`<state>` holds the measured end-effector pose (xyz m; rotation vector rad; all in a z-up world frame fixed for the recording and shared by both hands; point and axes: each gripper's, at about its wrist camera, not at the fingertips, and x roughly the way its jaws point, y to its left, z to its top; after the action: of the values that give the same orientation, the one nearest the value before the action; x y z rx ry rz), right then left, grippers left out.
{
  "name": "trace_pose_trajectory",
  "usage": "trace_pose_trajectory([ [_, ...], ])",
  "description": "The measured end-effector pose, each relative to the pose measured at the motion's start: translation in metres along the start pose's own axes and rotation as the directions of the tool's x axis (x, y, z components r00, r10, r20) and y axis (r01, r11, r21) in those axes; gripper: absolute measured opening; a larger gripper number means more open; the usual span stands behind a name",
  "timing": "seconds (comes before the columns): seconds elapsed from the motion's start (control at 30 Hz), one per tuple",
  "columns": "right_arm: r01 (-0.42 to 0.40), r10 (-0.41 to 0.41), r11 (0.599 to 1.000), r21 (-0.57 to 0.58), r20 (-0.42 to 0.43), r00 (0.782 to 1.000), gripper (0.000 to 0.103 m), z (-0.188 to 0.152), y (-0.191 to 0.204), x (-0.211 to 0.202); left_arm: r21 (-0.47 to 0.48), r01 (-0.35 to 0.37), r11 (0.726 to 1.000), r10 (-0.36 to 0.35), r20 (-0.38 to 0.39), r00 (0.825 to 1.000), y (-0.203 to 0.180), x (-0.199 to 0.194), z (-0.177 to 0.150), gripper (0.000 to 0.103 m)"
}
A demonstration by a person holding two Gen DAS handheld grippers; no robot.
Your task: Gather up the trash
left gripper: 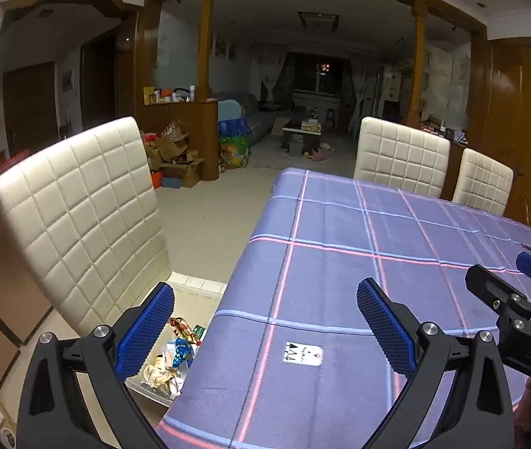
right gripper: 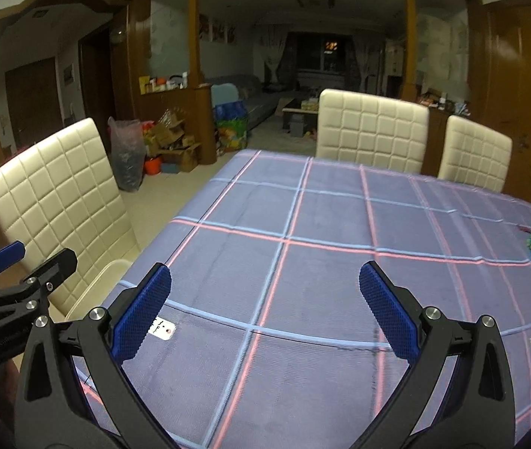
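Over the desk's near edge, left gripper (left gripper: 265, 325) spread wide, empty, touching nothing. Right gripper (right gripper: 265, 312) same: wide, empty, above the cloth. Trash (left gripper: 173, 359), crumpled paper and shiny wrappers, sits in a clear bin (left gripper: 153, 393) on the floor just left of the desk (left gripper: 340, 262), beside a cream quilted chair (left gripper: 82, 220). Plaid purple cloth carries one small white tag (left gripper: 304, 354). Dim living room behind.
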<state>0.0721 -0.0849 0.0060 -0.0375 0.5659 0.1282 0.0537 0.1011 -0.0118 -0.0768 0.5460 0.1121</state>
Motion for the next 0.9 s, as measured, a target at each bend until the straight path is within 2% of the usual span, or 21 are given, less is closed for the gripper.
trace_pose_trajectory([
  [0.1,0.027,-0.027,1.000,-0.009,0.025,0.999,0.099,0.003,-0.001,-0.014,-0.024,-0.047,0.999,0.048,0.042,0.998,-0.001,-0.017,-0.001,0.096],
  [0.23,0.041,-0.040,0.999,-0.015,0.057,0.998,0.099,0.008,-0.002,-0.030,-0.031,-0.012,0.999,0.013,0.038,0.999,-0.003,-0.022,0.002,0.096],
  [0.4,0.046,-0.045,0.999,-0.024,0.054,0.998,0.099,0.008,-0.001,-0.035,-0.016,-0.042,0.999,0.042,0.050,0.998,-0.005,-0.025,0.001,0.096],
  [0.9,0.038,-0.037,0.999,-0.015,0.041,0.998,0.099,0.006,0.000,-0.035,0.004,-0.050,0.999,0.050,0.061,0.997,-0.007,-0.030,0.000,0.096],
])
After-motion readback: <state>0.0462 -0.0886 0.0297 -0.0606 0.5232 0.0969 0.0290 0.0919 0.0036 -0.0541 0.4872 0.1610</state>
